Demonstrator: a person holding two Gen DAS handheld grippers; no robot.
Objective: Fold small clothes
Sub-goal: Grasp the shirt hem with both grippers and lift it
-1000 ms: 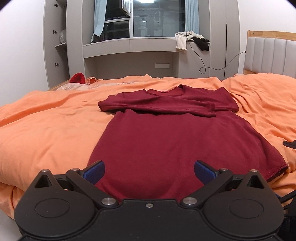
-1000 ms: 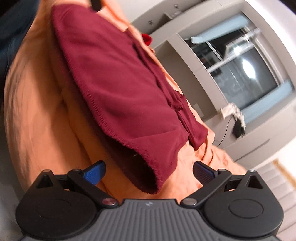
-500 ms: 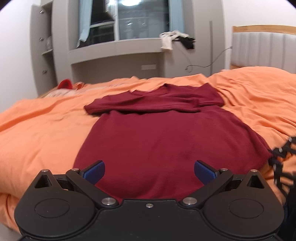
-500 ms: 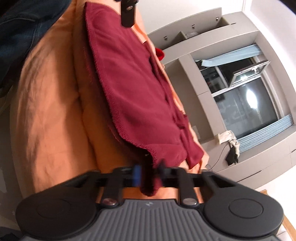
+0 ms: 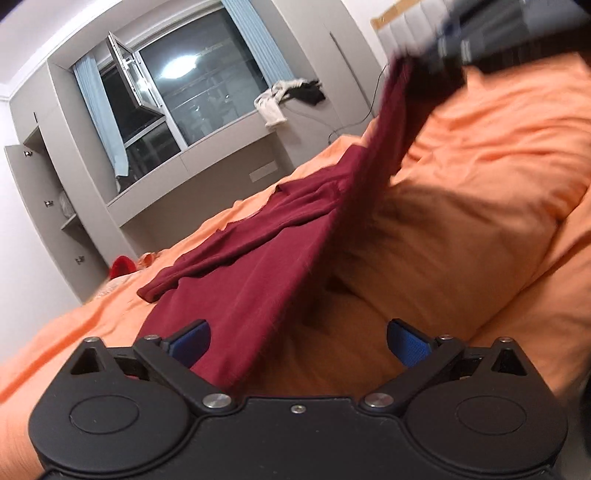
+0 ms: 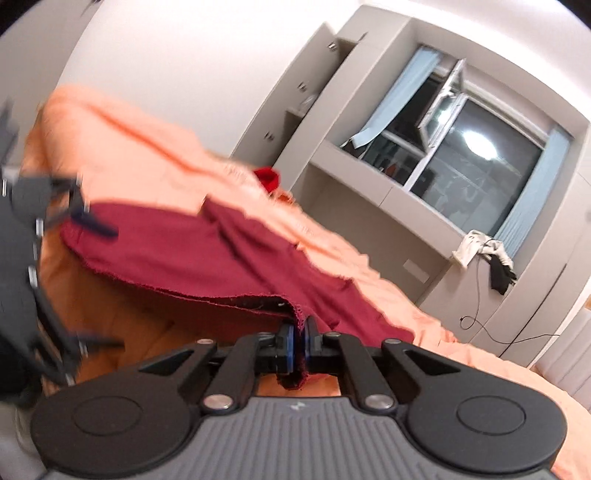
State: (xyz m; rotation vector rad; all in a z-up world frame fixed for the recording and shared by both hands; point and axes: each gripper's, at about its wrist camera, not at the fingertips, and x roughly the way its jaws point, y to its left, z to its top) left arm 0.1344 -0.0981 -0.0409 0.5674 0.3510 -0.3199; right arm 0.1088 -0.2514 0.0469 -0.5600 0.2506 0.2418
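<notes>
A dark red shirt (image 5: 258, 266) lies on the orange bed cover (image 5: 480, 192), its sleeves folded across the chest. My right gripper (image 6: 299, 343) is shut on the shirt's near right hem corner and holds it up off the bed, so the fabric (image 6: 177, 254) slopes up to it. In the left wrist view this gripper (image 5: 443, 48) is a blur at the top right. My left gripper (image 5: 299, 343) is open and tilted, low over the near left hem, with the shirt's edge beside its left pad (image 5: 188, 341). The right wrist view shows it (image 6: 88, 284) blurred at the left.
A grey cabinet wall with a window (image 5: 192, 92) stands beyond the bed. White and black clothes (image 5: 284, 99) hang on its ledge. A red item (image 6: 267, 177) lies at the bed's far side. A padded headboard (image 5: 402, 29) is at the right.
My right gripper closed on the shirt's right hem corner and lifted it. My left gripper rolled and sank toward the left hem, still open.
</notes>
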